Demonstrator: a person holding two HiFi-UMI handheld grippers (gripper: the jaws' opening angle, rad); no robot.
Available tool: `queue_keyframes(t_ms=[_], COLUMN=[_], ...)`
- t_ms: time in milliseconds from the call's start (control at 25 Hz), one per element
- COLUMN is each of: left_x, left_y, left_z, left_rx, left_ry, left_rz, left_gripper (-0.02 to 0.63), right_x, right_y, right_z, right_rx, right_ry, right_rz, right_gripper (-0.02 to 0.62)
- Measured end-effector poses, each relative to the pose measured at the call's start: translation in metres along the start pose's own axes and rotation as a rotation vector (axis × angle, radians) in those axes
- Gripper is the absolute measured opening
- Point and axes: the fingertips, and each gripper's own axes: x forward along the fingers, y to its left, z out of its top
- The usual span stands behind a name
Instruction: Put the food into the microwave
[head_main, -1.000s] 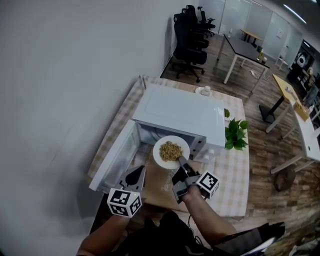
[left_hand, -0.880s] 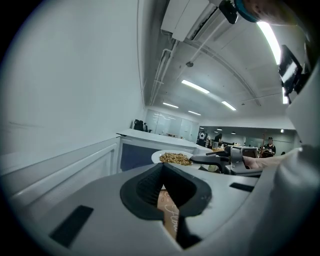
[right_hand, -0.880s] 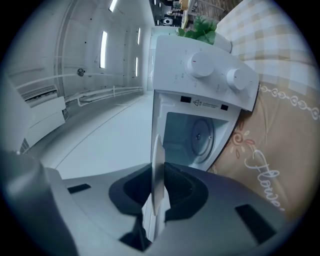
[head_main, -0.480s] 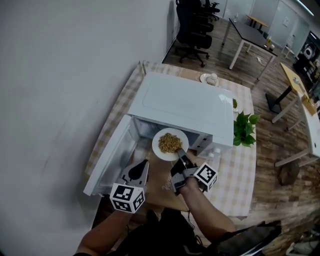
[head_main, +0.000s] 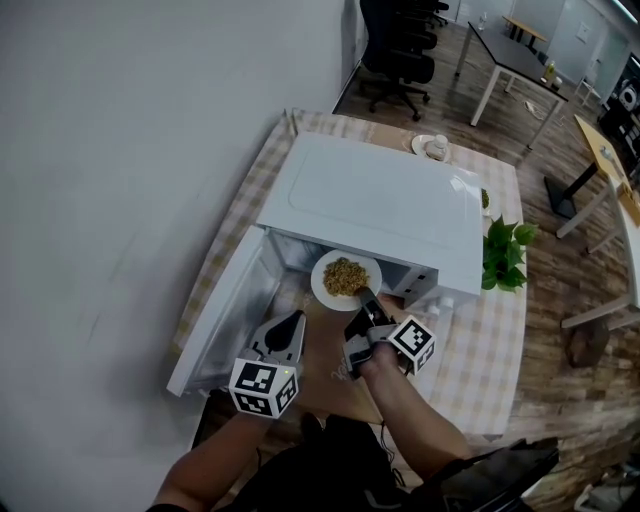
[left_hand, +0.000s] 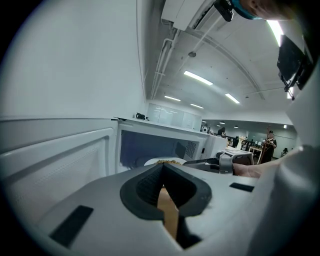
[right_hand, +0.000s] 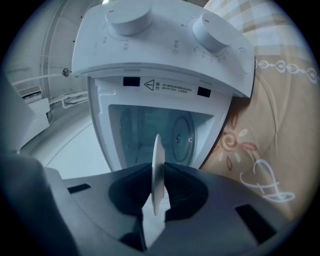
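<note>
The right gripper (head_main: 363, 300) is pinching the rim of the white plate (head_main: 345, 282) of food (head_main: 344, 273), its jaws clamped on the edge, and is holding it at the mouth of the open microwave (head_main: 385, 205). The door (head_main: 222, 318) is hanging wide at the left. The left gripper (head_main: 290, 328) is hovering beside it, tips together and empty. A potted plant (head_main: 503, 256) and a small dish (head_main: 433, 149) are sitting on the checked desk (head_main: 480, 350), away from the opening.
</note>
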Motion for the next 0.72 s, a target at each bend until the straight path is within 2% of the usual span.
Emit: queue_keyframes(t_ms=[440, 600, 720], left_x=[0.019, 0.022, 0.024], left_y=[0.009, 0.009, 0.007], left_z=[-0.009, -0.009, -0.006], left_rx=[0.021, -0.016, -0.001], left_ry=[0.043, 0.056, 0.058], left_rz=[0.002, -0.006, -0.017], left_gripper=[0.008, 0.008, 0.008], right_x=[0.027, 0.036, 0.04], right_y=[-0.028, -0.036, -0.04], right_z=[0.013, 0.018, 0.023], right_rx=[0.021, 0.014, 0.011], right_ry=[-0.055, -0.071, -0.086], right_rz=[-0.033, -0.051, -0.067], right_gripper=[0.057, 0.057, 0.057])
